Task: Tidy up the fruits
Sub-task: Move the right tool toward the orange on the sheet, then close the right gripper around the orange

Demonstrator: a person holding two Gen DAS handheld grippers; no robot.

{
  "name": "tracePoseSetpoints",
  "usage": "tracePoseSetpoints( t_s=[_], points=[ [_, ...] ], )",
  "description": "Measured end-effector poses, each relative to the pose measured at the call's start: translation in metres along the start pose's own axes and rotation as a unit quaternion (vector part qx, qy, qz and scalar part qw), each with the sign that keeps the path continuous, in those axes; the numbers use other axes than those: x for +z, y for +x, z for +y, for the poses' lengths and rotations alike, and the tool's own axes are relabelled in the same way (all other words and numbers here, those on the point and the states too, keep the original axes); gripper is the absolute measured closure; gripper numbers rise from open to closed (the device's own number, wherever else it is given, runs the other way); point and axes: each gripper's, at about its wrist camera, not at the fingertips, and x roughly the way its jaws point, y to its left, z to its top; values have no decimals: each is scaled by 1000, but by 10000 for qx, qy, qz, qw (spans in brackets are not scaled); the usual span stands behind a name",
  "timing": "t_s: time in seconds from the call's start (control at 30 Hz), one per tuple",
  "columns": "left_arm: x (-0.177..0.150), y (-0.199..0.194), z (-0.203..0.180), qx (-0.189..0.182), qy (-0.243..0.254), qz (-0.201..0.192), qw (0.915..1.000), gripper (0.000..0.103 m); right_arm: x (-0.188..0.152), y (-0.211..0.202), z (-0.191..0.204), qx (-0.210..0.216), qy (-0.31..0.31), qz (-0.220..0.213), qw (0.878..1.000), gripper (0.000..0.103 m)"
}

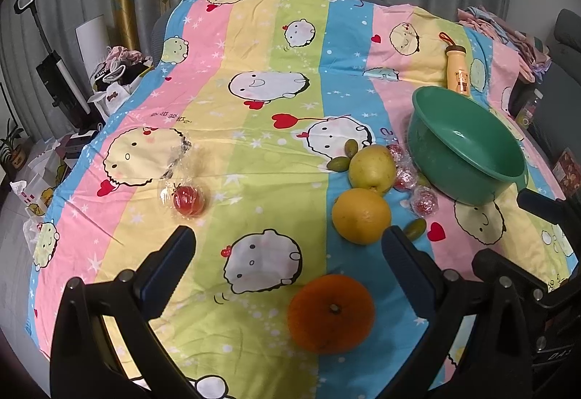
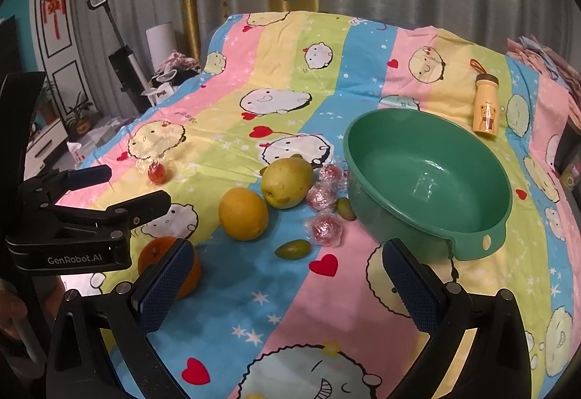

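Orange (image 1: pixel 331 313) sits just ahead of the spread, empty left gripper (image 1: pixel 288 246), slightly right (right gripper (image 2: pixel 288 262), equally released, is farther).

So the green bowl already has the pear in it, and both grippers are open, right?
Not quite. The green bowl is empty; the right wrist view shows its bare inside. The pear lies on the cloth beside it. Both grippers, left and right, are open.

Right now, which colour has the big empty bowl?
Green; the bowl shows best in the right wrist view.
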Motion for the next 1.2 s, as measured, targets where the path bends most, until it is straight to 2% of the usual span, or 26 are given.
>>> tracePoseSetpoints(
  t_s=[0.27, 0.47, 0.57, 0.73, 0.87, 1.0, 1.07, 1.17, 1.2],
  points=[
    [-2, 4, 1, -120, -37, 97, 9999, 0, -7, 3, 7, 79, -69, 102, 9999, 0],
    [-7, 14, 17, -879, -472, 435, 9941, 1, -10, 15, 13, 486, -149, 337, 9981, 0],
    [-10, 19, 18, -977, -522, 598, 9920, 1, -13, 23, 20, 731, -211, 472, 9960, 0],
    [-20, 27, 24, -1429, -647, 896, 9835, 2, -21, 39, 31, 1241, -221, 711, 9895, 0],
    [-28, 29, 21, -1742, -592, 1044, 9774, 8, -28, 53, 38, 1561, -98, 952, 9831, 1],
    [-33, 30, 15, -1811, -403, 1169, 9757, 19, -32, 62, 45, 1953, 32, 1056, 9750, 11],
    [-36, 33, 12, -1883, -355, 1284, 9730, 27, -33, 65, 49, 2029, 42, 1063, 9734, 15],
    [-37, 38, 11, -1856, -299, 1406, 9721, 32, -34, 71, 54, 2205, 36, 1117, 9690, 19],
    [-38, 39, 11, -1814, -292, 1453, 9722, 32, -35, 72, 56, 2238, 41, 1138, 9680, 24]
  ],
)
